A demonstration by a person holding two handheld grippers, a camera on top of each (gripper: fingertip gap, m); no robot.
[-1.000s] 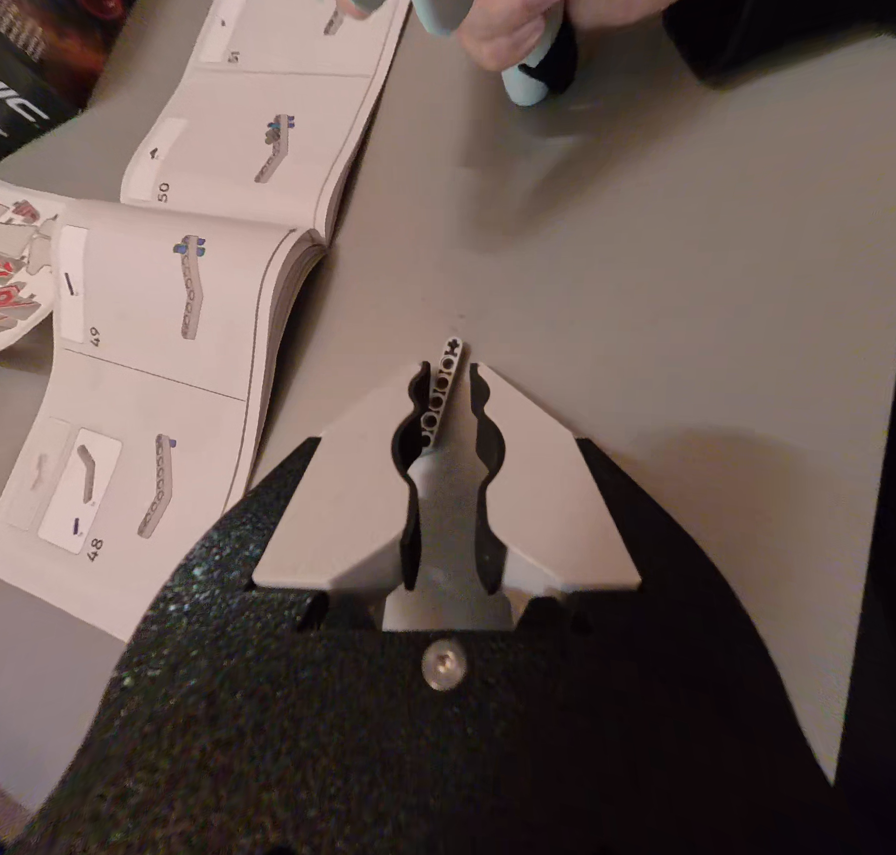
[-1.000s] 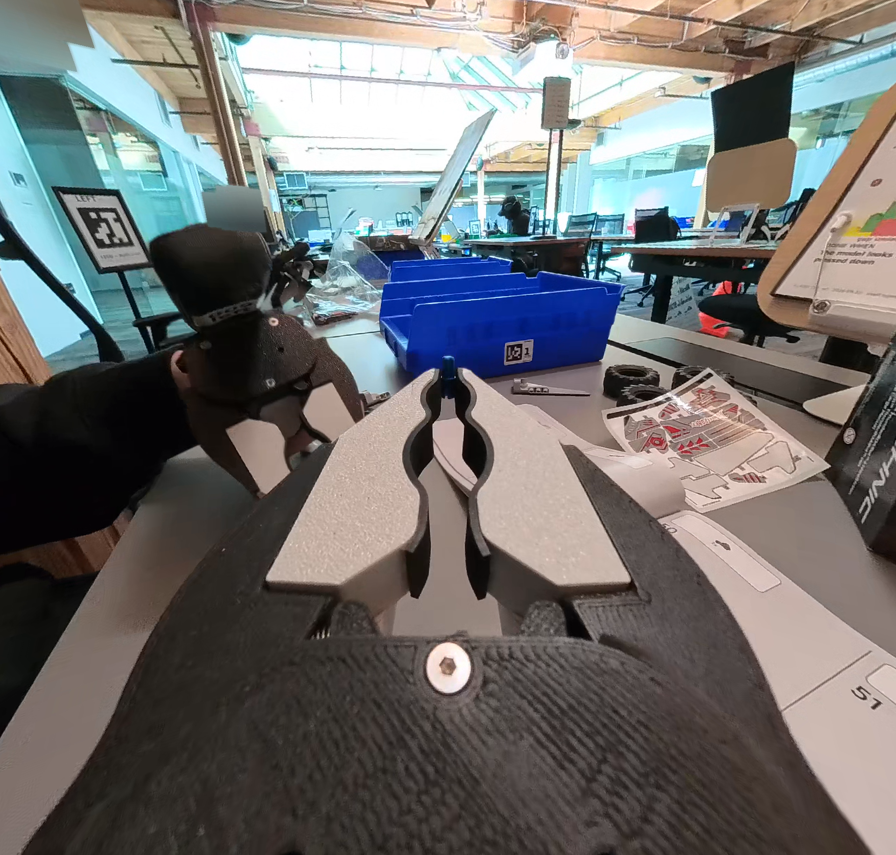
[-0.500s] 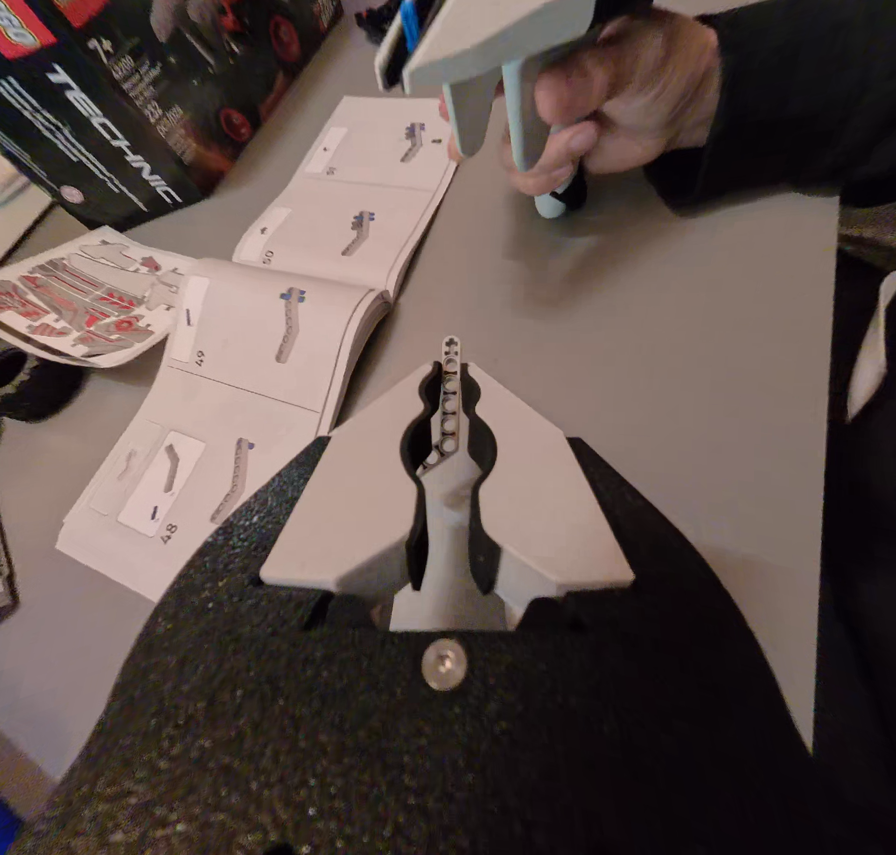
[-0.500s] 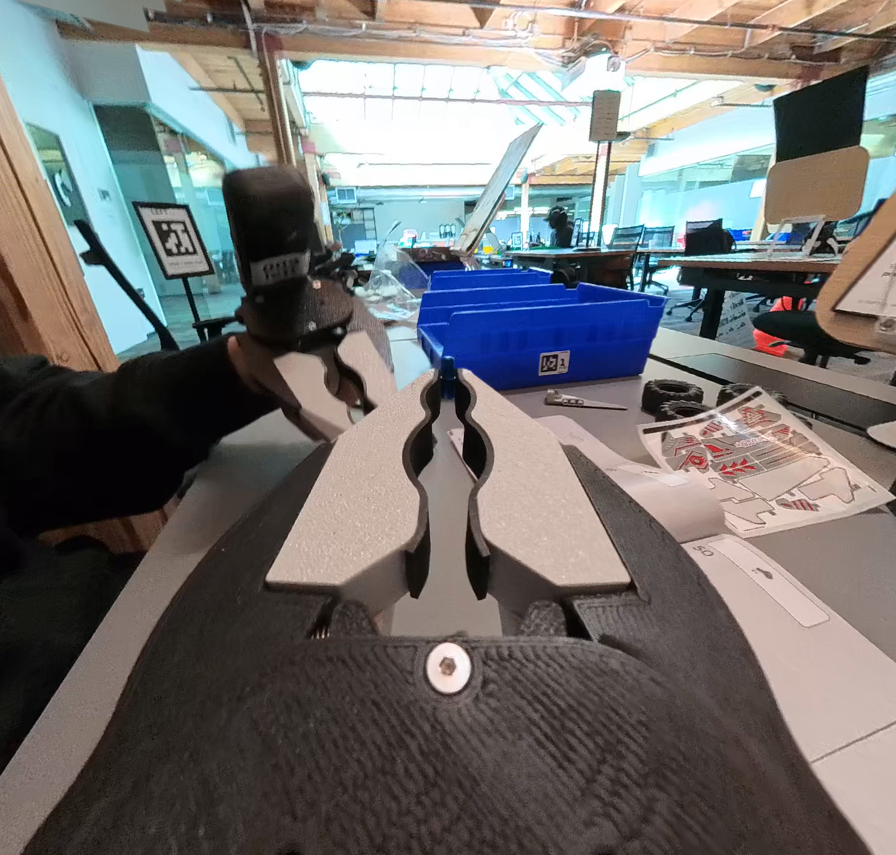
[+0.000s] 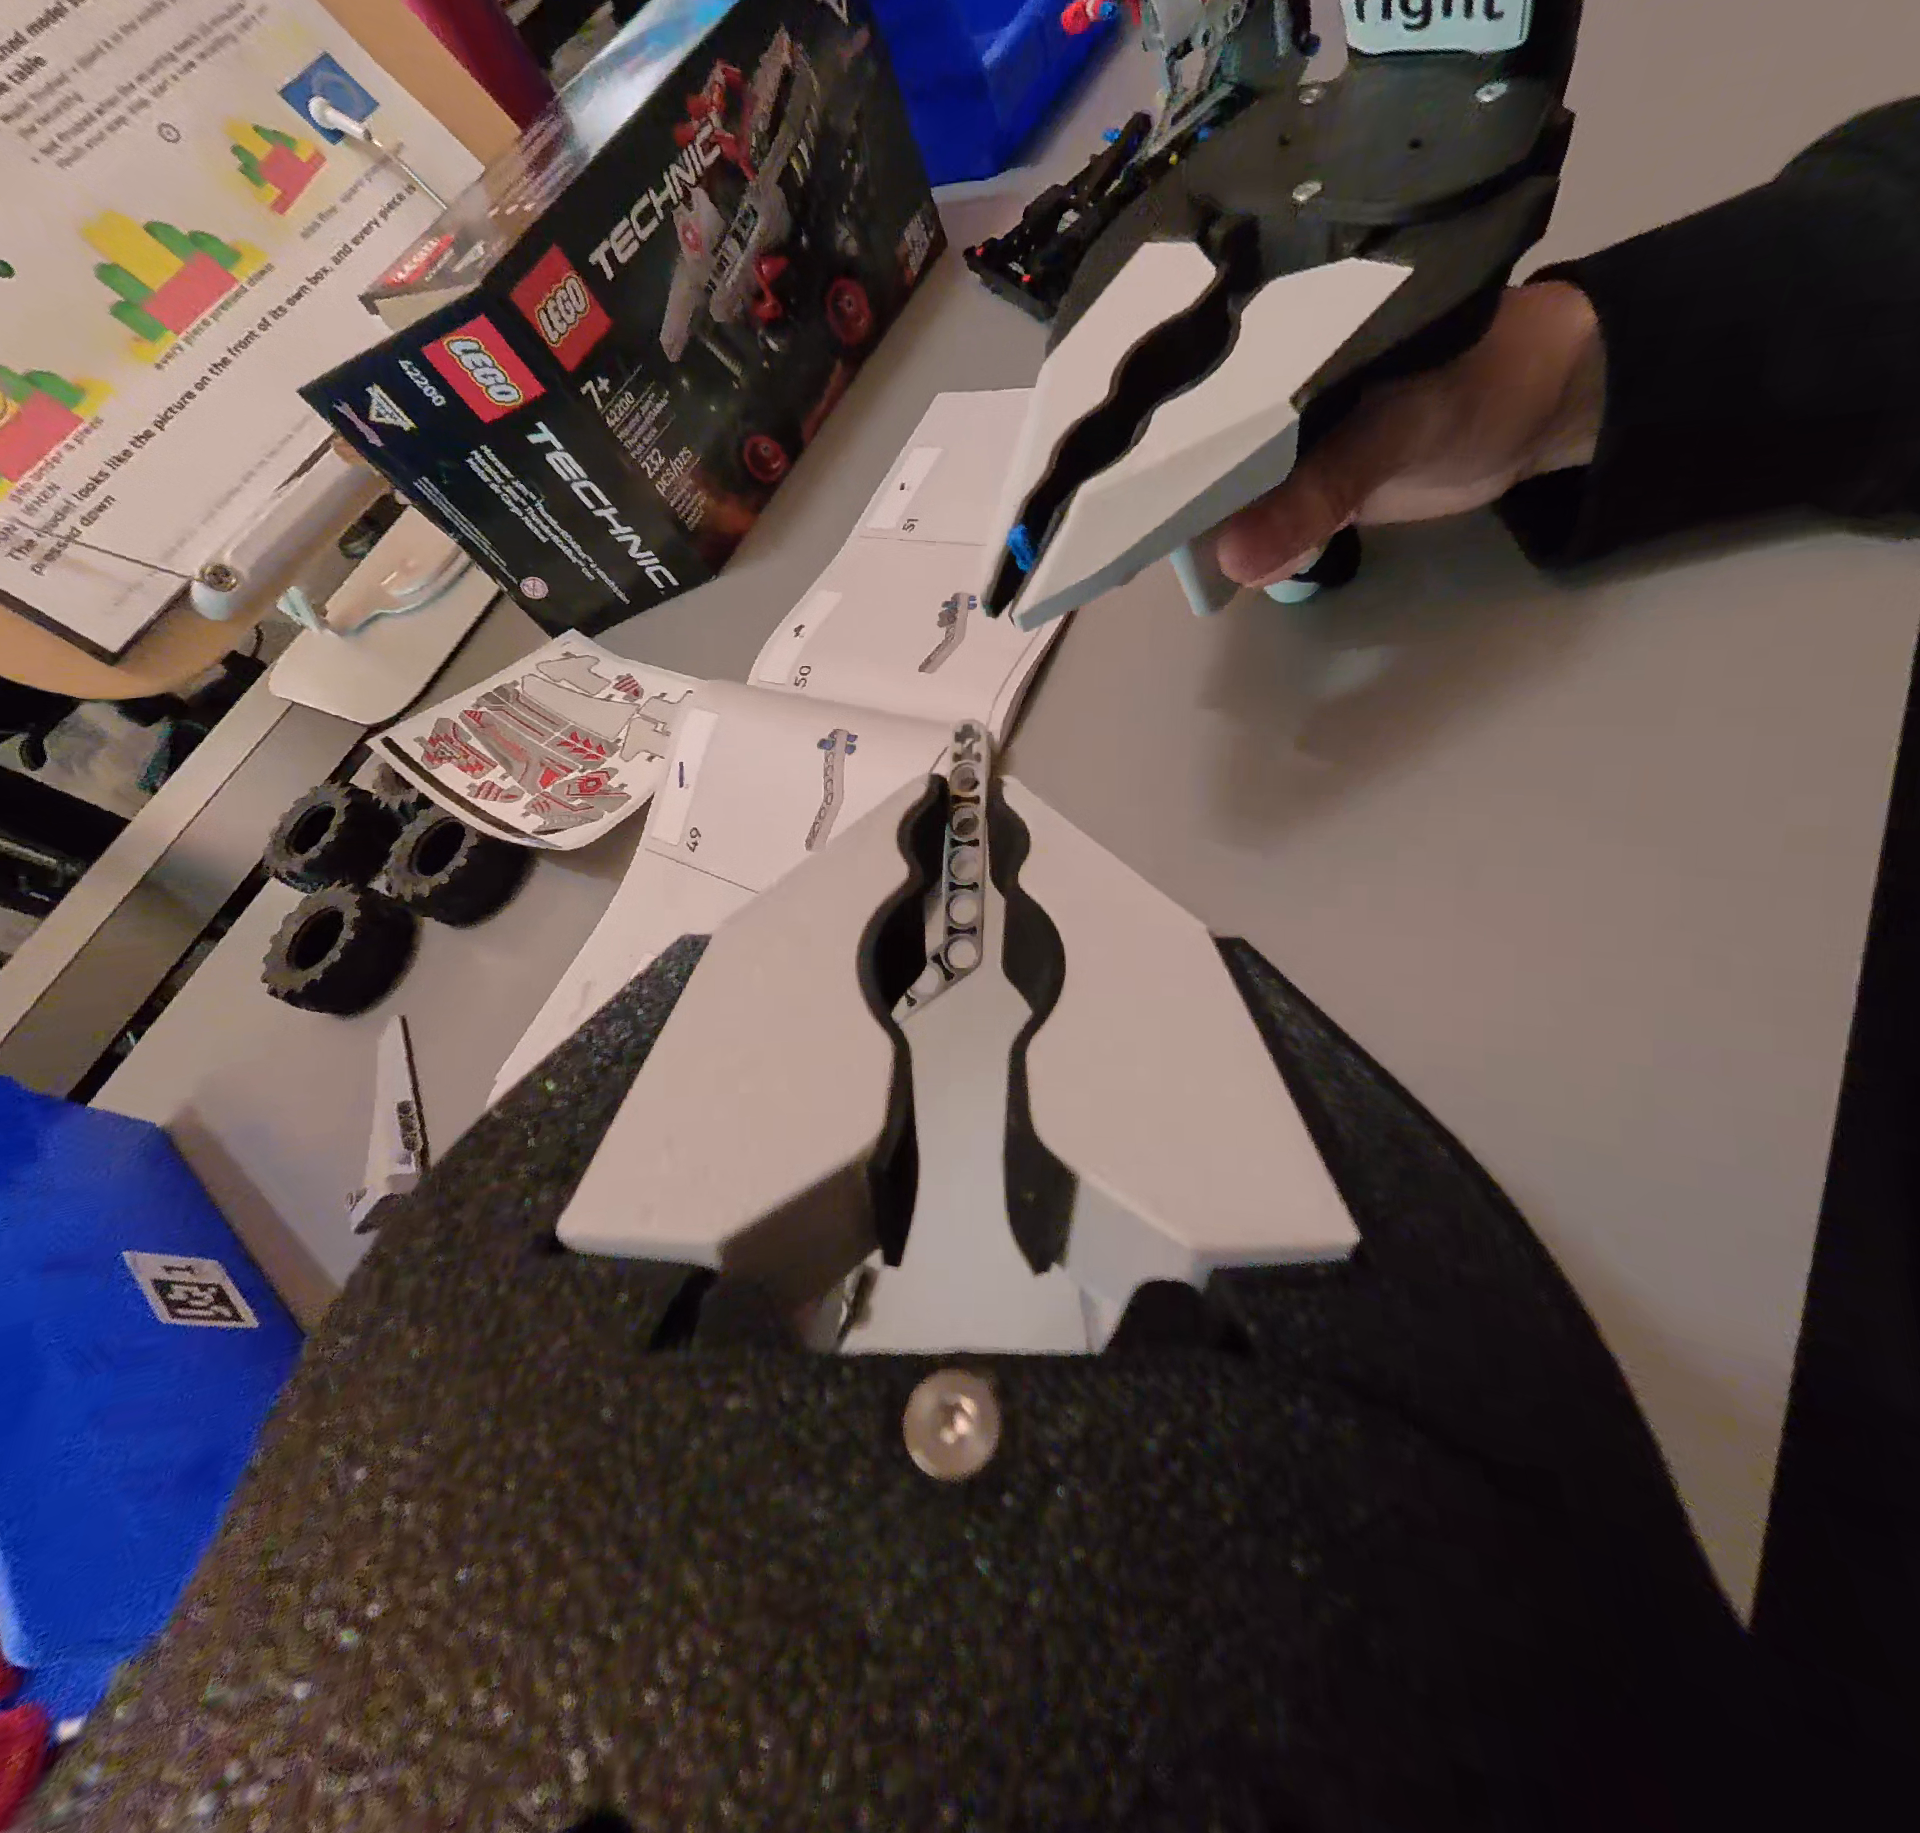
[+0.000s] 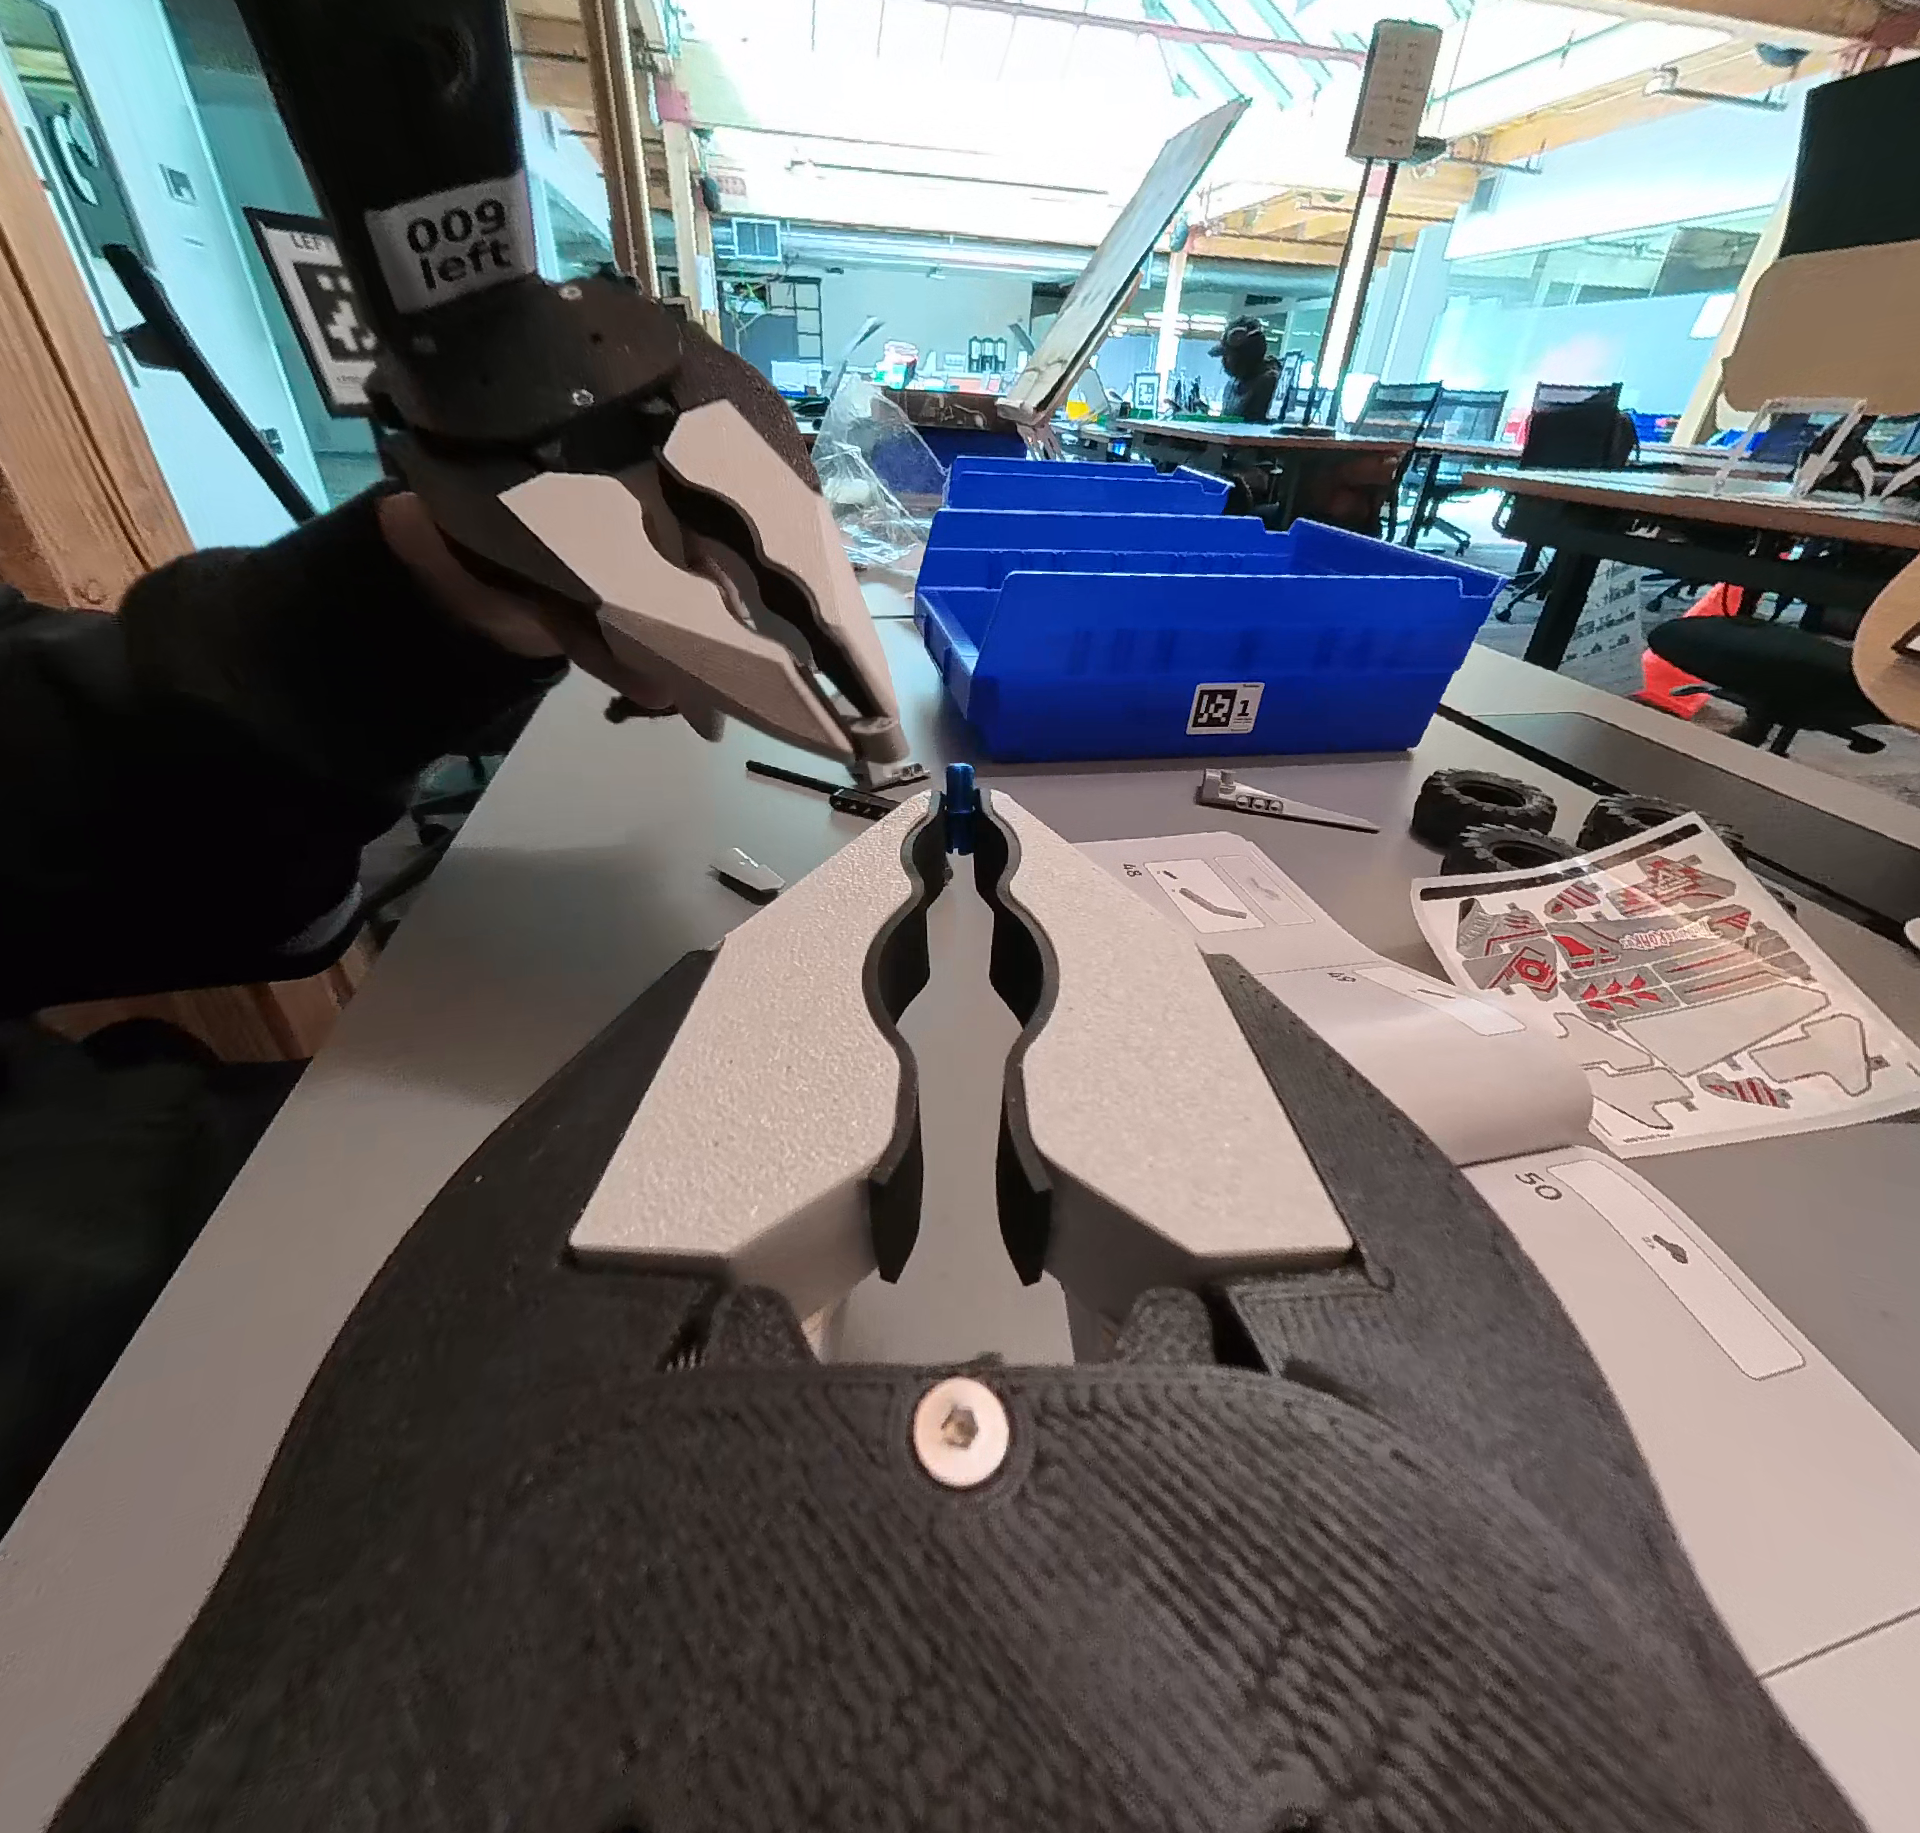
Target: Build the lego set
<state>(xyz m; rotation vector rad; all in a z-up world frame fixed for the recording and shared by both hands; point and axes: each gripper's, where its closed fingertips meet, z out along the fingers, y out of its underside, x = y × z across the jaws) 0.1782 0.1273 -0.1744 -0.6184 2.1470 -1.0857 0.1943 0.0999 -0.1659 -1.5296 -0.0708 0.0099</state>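
My left gripper (image 5: 964,796) is shut on a grey bent beam with a row of holes (image 5: 962,890), whose end sticks out past the tips. It holds the beam above the grey table (image 5: 1455,900). My right gripper (image 6: 961,809) is shut on a small blue pin (image 6: 958,784), pointing forward. In the right wrist view the left gripper (image 6: 878,734) hangs just beyond and left of the pin, with the beam end (image 6: 888,760) at its tips. In the left wrist view the right gripper (image 5: 1013,588) with the blue pin (image 5: 1019,540) is ahead, tips pointing down-left.
An open instruction booklet (image 5: 883,640) and a sticker sheet (image 5: 540,744) lie on the table, with black tyres (image 5: 343,879) and the set's box (image 5: 665,329) to the left. A blue bin (image 6: 1195,640) stands behind. A grey wedge piece (image 6: 1268,796) and small loose parts (image 6: 821,786) lie nearby. Some 4 cm of space lies between my two pairs of fingers.
My left gripper has lifted the beam off the table and tilted up. The two grippers have come close together, tips nearly meeting. The right gripper has tilted down toward the table.
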